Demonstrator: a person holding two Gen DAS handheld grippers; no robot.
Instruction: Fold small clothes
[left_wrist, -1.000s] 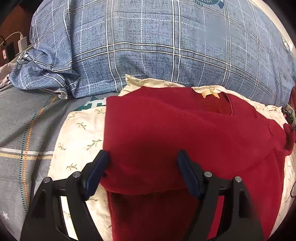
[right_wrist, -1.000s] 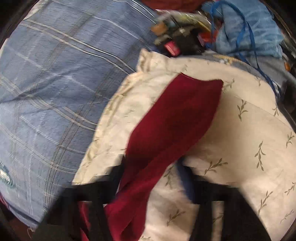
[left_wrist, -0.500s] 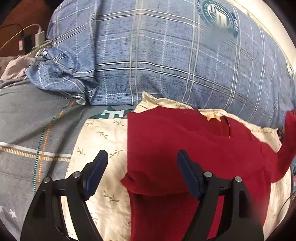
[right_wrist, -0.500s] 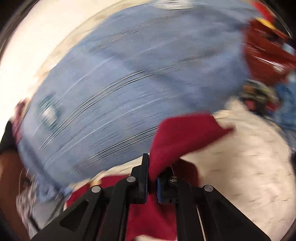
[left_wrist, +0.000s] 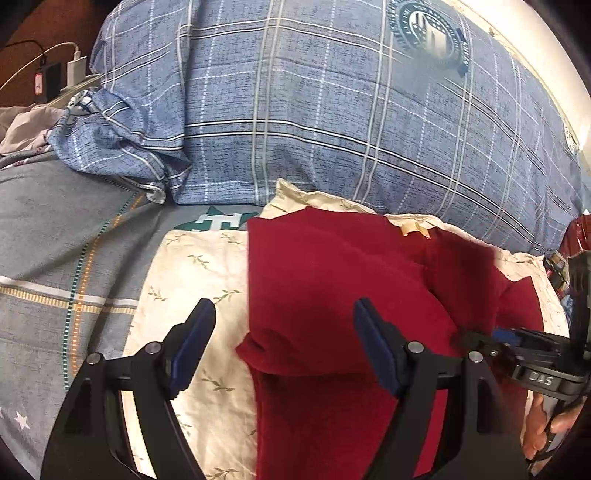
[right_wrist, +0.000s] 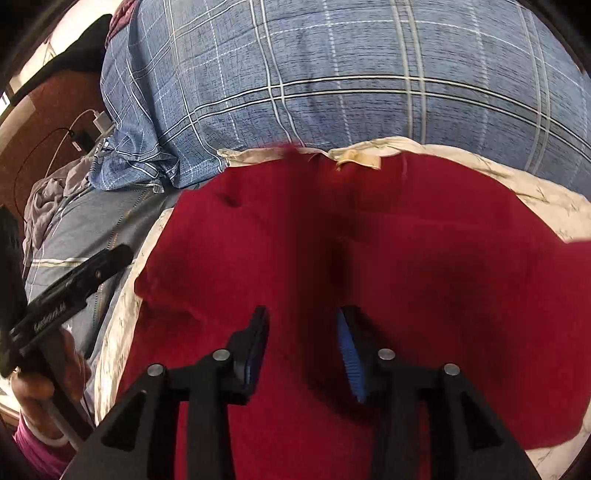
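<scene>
A dark red garment (left_wrist: 332, 295) lies on a cream leaf-print pillow (left_wrist: 192, 280), its left side folded inward and a tan label at the collar. My left gripper (left_wrist: 282, 317) hovers open over that folded left edge, pads clear of the cloth. My right gripper (right_wrist: 303, 343) is low over the middle of the garment (right_wrist: 443, 277), and its jaws are opening. A blurred strip of red sleeve (right_wrist: 306, 240) hangs between them, and the pads do not press on it. The right gripper (left_wrist: 491, 338) also comes in at the right edge of the left wrist view.
A bulky blue plaid quilt (left_wrist: 332, 110) rises right behind the pillow. Grey patterned bedsheet (left_wrist: 55, 240) lies to the left, with a charger and cables (left_wrist: 75, 66) at the far left. A hand (left_wrist: 546, 435) holds the right gripper. A hand with a pink cuff (right_wrist: 44, 391) holds the left.
My right gripper swung from the pillow's right end across to the garment's middle with the red sleeve pinched, then its jaws parted. My left gripper pulled back slightly from the folded edge.
</scene>
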